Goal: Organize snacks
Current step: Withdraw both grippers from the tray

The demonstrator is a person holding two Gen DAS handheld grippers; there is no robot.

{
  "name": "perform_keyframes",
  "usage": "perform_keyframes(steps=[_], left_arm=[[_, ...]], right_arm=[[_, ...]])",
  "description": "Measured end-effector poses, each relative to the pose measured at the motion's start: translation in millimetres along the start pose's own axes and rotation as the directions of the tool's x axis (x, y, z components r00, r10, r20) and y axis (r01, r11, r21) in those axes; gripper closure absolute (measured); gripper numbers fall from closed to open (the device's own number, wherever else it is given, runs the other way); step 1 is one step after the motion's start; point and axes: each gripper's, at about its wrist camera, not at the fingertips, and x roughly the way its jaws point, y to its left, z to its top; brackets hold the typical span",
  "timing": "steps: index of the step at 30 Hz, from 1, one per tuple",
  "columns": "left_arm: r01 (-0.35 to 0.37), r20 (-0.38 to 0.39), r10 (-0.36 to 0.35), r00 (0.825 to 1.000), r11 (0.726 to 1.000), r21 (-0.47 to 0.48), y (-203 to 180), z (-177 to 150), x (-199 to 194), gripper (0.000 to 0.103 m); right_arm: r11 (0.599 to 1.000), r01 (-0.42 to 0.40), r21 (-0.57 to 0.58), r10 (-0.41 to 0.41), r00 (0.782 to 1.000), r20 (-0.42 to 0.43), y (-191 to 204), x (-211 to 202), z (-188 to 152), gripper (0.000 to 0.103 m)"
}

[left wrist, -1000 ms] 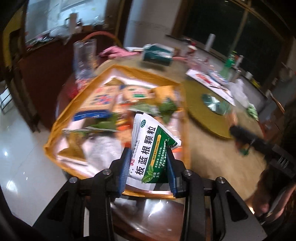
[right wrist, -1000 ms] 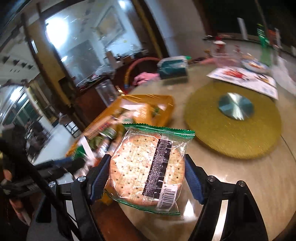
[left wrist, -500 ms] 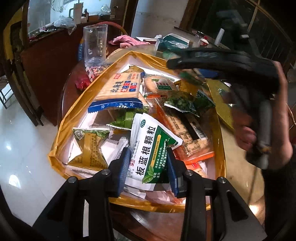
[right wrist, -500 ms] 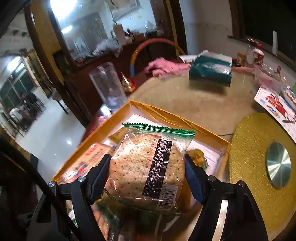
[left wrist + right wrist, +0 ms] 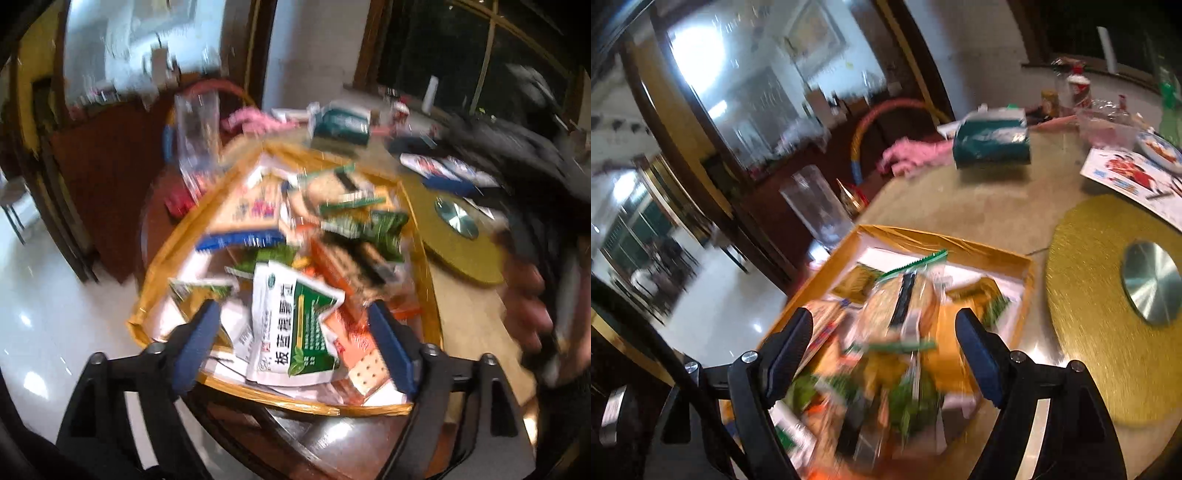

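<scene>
A gold box on the table holds several snack packets. My left gripper is open above its near edge. A white and green sachet lies loose in the box between the spread jaws. My right gripper is open over the box. A round cracker packet with a green seal lies loose on the pile beyond the jaws. It also shows in the left wrist view. Both views are blurred by motion.
A gold turntable with a metal hub lies right of the box. A clear glass, a green tissue pack, a pink cloth and a printed leaflet stand around. The table edge drops to a white floor on the left.
Both grippers have opened. The left let go of the sachet and the right let go of the cracker packet; both packets now lie in the box.
</scene>
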Motion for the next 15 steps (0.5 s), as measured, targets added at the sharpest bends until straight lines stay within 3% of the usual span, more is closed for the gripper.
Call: perform_keyframes(steps=[3, 7, 11, 15], left_arm=[[-0.091, 0.059, 0.089, 0.994, 0.995, 0.035, -16, -4, -9, 0.013], [-0.182, 0.061, 0.178, 0.982, 0.980, 0.079, -35, -8, -10, 0.013], [-0.184, 0.013, 0.184, 0.983, 0.980, 0.072, -46, -14, -12, 0.013], [-0.211, 0.016, 0.210, 0.978, 0.973, 0.098, -59, -20, -24, 0.013]], right_arm=[[1.000, 0.002, -0.008, -0.002, 1.000, 0.010, -3, -31, -31, 0.023], [0.998, 0.061, -0.026, -0.061, 0.998, 0.008, -6, -58, -74, 0.023], [0.998, 0.068, 0.004, -0.068, 0.997, 0.024, -9, -81, -94, 0.023], [0.998, 0.056, 0.032, -0.057, 0.998, 0.033, -6, -101, -102, 0.023]])
